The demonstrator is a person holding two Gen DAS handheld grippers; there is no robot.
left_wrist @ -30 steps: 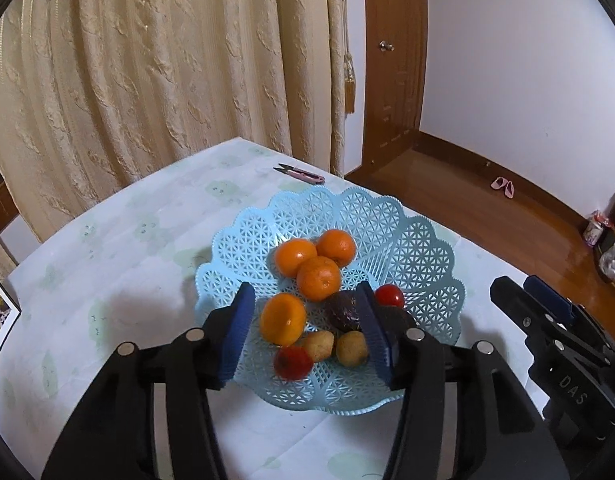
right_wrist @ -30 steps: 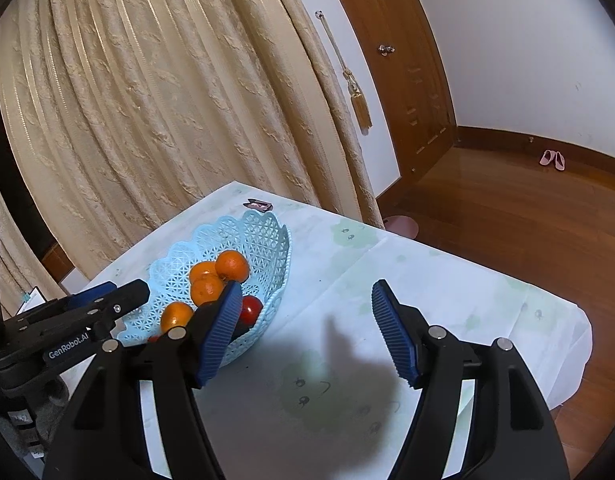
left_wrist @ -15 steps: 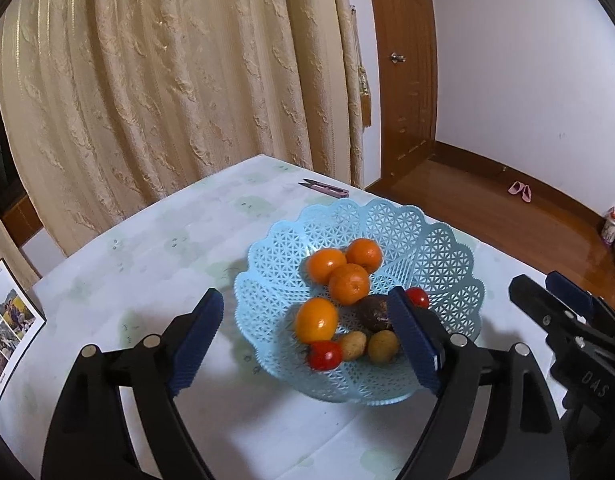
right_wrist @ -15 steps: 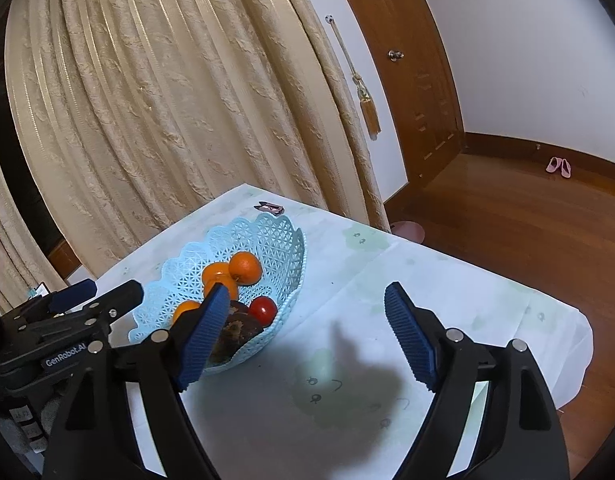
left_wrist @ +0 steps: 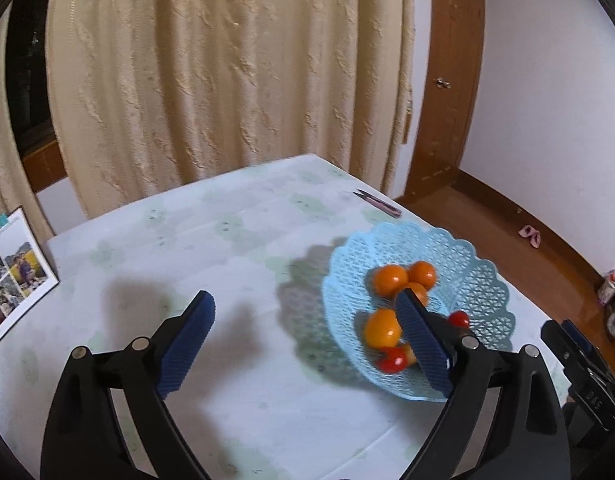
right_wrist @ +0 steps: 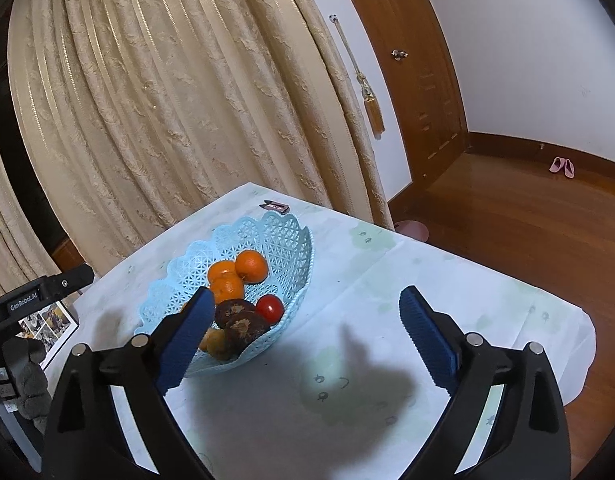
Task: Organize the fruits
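Observation:
A light blue lattice basket (left_wrist: 483,280) stands on the pale tablecloth. It holds several oranges (left_wrist: 391,280), small red tomatoes (left_wrist: 393,360) and dark brown fruits (right_wrist: 235,312). My left gripper (left_wrist: 303,304) hovers over bare cloth to the basket's left. Its jaws are opening, nothing is between them, and its right finger hides part of the fruit. In the right wrist view the basket (right_wrist: 267,232) sits left of centre, with an orange (right_wrist: 251,266) and a tomato (right_wrist: 269,307) showing. My right gripper (right_wrist: 307,300) is also opening over the cloth beside the basket and holds nothing.
Small pink-handled scissors (left_wrist: 377,203) lie near the table's far edge. A photo sheet (left_wrist: 15,276) rests at the left edge. A cream curtain hangs behind the table. The wooden floor drops away to the right. The other gripper (right_wrist: 39,292) juts in from the left.
The left gripper drew back and leftward off the basket while its jaws spread wide; the fruit it framed stays in the basket. The right gripper stayed put and widened its jaws.

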